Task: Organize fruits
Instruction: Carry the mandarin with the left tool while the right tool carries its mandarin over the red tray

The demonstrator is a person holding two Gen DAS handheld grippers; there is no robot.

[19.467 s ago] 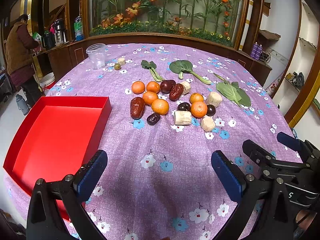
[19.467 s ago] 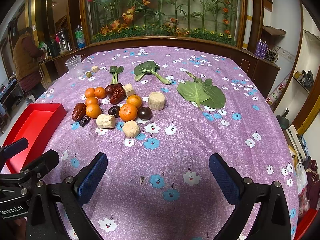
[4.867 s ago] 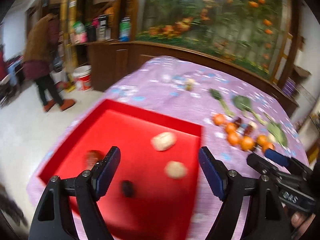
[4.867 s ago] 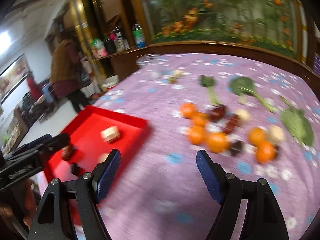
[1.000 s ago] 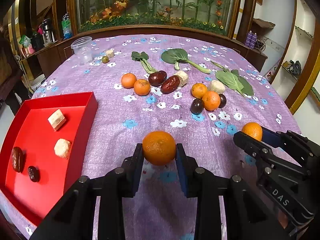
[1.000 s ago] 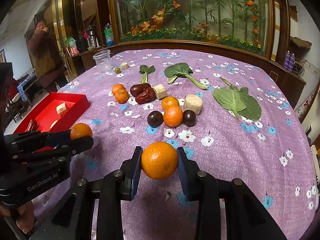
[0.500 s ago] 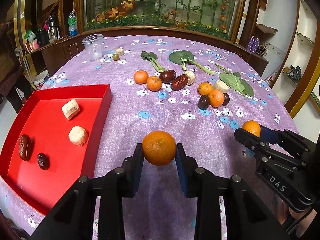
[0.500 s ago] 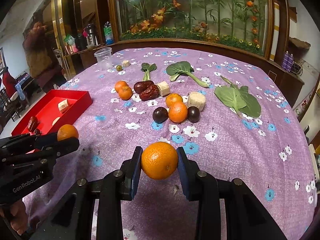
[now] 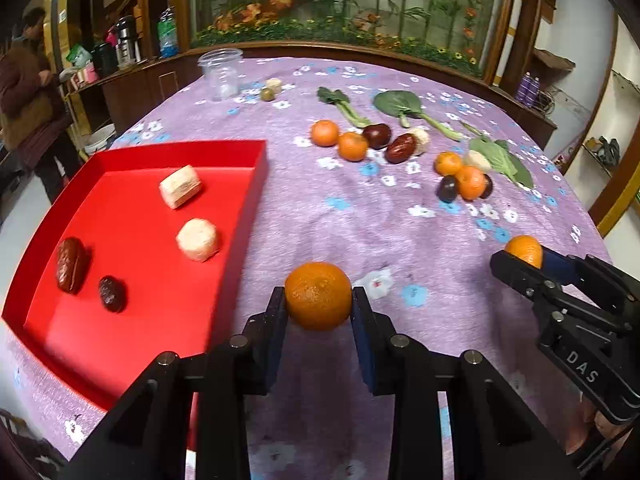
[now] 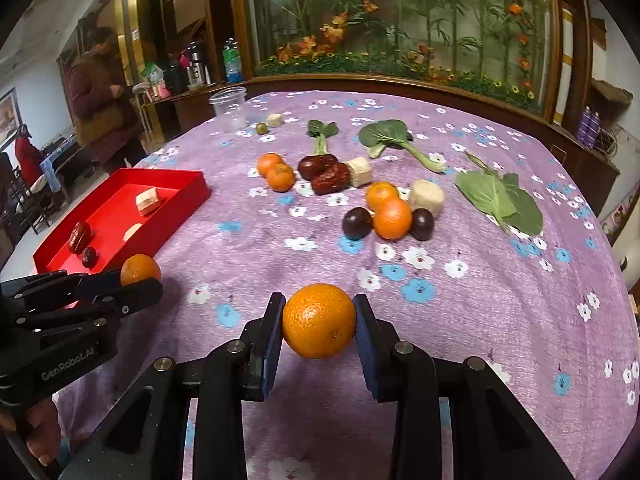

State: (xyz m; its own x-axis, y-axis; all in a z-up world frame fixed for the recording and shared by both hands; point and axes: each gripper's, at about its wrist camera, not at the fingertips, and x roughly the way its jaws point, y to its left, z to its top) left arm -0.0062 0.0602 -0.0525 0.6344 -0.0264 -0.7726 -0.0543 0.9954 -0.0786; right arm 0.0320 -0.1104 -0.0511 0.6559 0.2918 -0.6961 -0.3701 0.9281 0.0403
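My left gripper (image 9: 319, 304) is shut on an orange mandarin (image 9: 318, 295), held above the purple cloth just right of the red tray (image 9: 244, 216). The tray holds two pale cut pieces (image 9: 181, 186) and two dark red dates (image 9: 71, 258). In the right wrist view my right gripper (image 10: 319, 324) is shut on a second mandarin (image 10: 319, 321) over the cloth; the left gripper (image 10: 141, 276) with its mandarin shows at the left. Loose mandarins (image 10: 392, 218), dates (image 10: 330, 178) and dark plums (image 10: 357, 223) lie in the table's middle.
Green leafy vegetables (image 10: 500, 200) lie at the far right, a clear plastic cup (image 10: 229, 107) at the far left edge. A wooden counter with a planted display runs behind the table. A person (image 10: 100, 100) stands beyond the tray on the left.
Both grippers have carried their mandarins leftwards, the left one further; the red tray now fills more of the left wrist view. Neither grip has altered.
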